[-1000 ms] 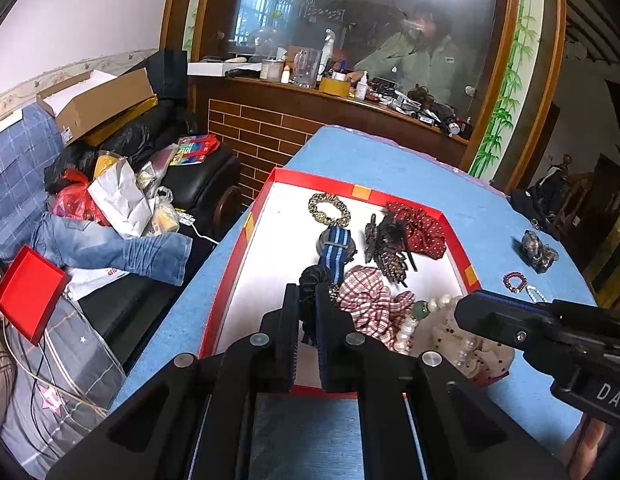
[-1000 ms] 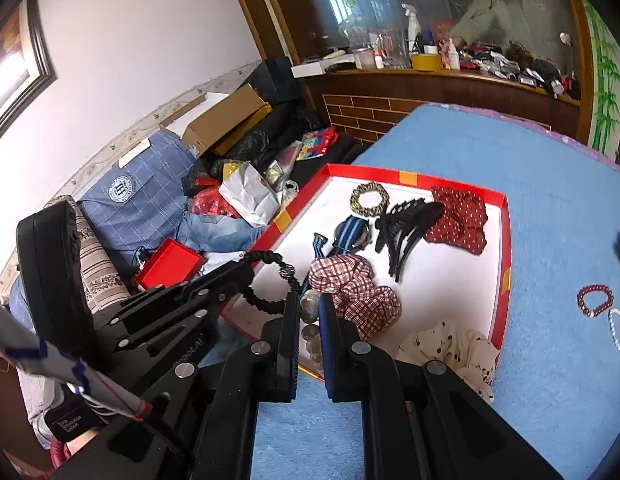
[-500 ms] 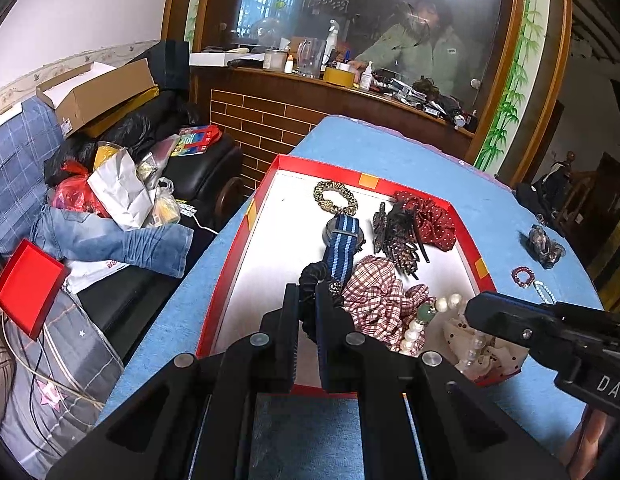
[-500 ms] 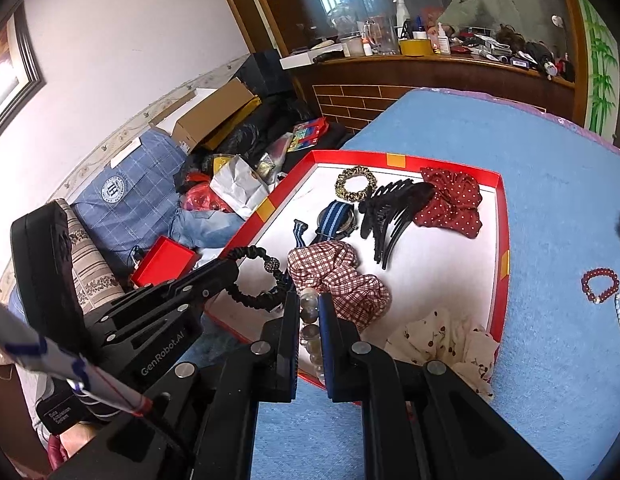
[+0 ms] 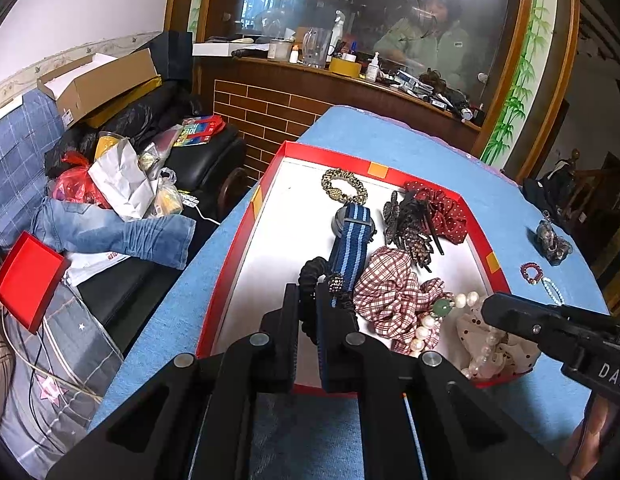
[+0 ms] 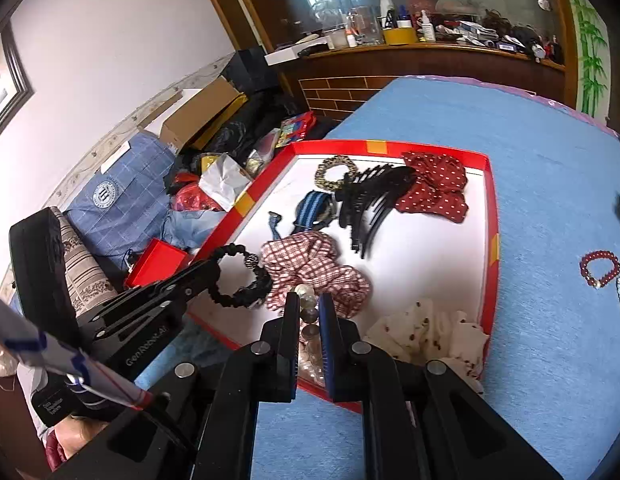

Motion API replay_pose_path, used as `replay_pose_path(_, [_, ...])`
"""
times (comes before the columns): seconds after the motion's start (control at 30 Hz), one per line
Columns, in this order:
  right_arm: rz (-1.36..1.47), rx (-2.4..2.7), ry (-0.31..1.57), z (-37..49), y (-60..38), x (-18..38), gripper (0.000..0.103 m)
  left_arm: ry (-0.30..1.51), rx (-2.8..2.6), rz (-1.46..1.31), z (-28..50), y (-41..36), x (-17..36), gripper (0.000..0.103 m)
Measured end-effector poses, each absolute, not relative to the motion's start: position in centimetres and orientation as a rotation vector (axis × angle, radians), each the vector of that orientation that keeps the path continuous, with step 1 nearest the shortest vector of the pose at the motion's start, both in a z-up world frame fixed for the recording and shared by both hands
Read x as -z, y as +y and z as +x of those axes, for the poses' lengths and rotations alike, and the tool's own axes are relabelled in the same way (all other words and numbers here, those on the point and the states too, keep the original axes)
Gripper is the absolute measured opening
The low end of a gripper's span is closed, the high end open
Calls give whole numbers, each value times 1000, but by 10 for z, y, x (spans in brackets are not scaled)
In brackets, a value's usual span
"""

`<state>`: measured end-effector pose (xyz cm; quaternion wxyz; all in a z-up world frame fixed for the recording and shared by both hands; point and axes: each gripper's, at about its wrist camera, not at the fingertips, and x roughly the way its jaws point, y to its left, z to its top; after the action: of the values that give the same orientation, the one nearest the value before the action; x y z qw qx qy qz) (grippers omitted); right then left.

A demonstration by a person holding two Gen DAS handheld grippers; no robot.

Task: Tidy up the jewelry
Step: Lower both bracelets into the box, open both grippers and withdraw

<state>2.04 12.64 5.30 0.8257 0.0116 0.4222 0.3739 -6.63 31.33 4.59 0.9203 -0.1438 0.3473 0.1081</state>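
Matte black two-finger grippers: left gripper (image 5: 308, 312), right gripper (image 6: 309, 320), silver screws, blue-edged pads, white lettering.

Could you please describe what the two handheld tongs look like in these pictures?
Both are matte black plastic with angular linkage arms and round silver pivot screws. The left tongs have flat parallel fingers, one with a blue inner pad. The right tongs match, with a blue pad too. White lettering marks the bodies: "GenRobot.AI" and "DAS".
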Motion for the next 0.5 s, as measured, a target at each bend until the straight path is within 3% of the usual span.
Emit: replay_pose_path(0.5, [39, -715, 947, 35, 110, -33, 11, 742, -218, -291, -57, 306, -35, 7])
